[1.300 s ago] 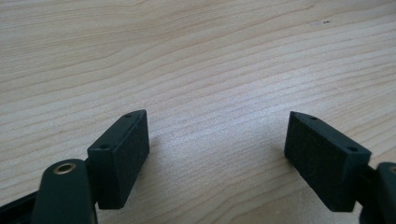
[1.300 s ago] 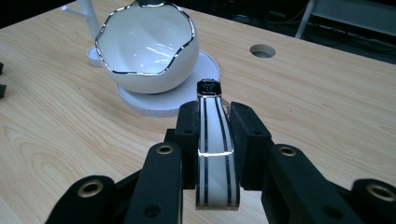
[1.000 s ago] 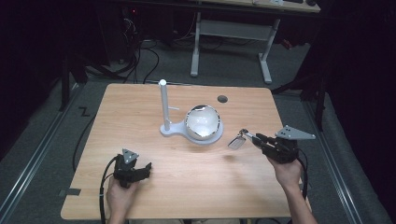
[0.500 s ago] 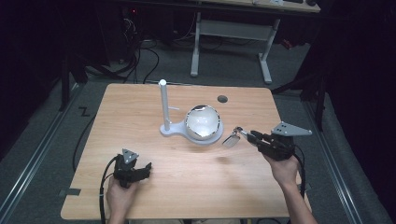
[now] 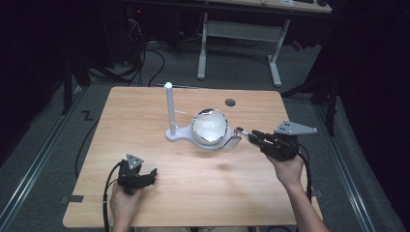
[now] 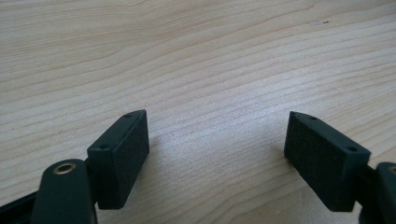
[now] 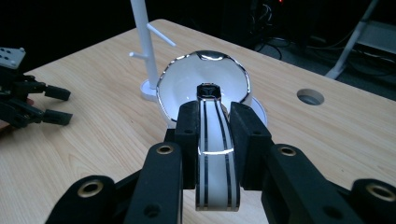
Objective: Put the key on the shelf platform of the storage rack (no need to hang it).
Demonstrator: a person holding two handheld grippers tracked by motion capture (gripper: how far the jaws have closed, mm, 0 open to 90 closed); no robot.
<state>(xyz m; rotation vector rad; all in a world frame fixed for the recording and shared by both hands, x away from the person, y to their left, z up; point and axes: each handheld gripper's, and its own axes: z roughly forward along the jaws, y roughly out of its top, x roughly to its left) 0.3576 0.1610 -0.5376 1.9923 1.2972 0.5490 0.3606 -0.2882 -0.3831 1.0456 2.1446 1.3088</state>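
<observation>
A white mug (image 5: 210, 126) with a shiny inside lies on its side in the air, mouth turned up toward the high view, over the base of a white peg stand (image 5: 169, 108). My right gripper (image 5: 244, 135) is shut on the mug's black-striped white handle (image 7: 215, 154), and the mug's body (image 7: 205, 81) shows just past the jaws. The stand's post and pegs (image 7: 145, 46) rise behind the mug on its left. My left gripper (image 5: 145, 175) rests near the table's front left, open, with bare wood between its pads (image 6: 123, 156).
The wooden table (image 5: 145, 111) has a round hole (image 5: 230, 102) at the back right. From the right gripper view the left gripper (image 7: 42, 105) lies far to the left. Dark floor, cables and a desk frame (image 5: 239, 34) lie beyond the table.
My right gripper has moved left and away from the person, closer to the stand, with the mug's handle in it. The left gripper has stayed where it was.
</observation>
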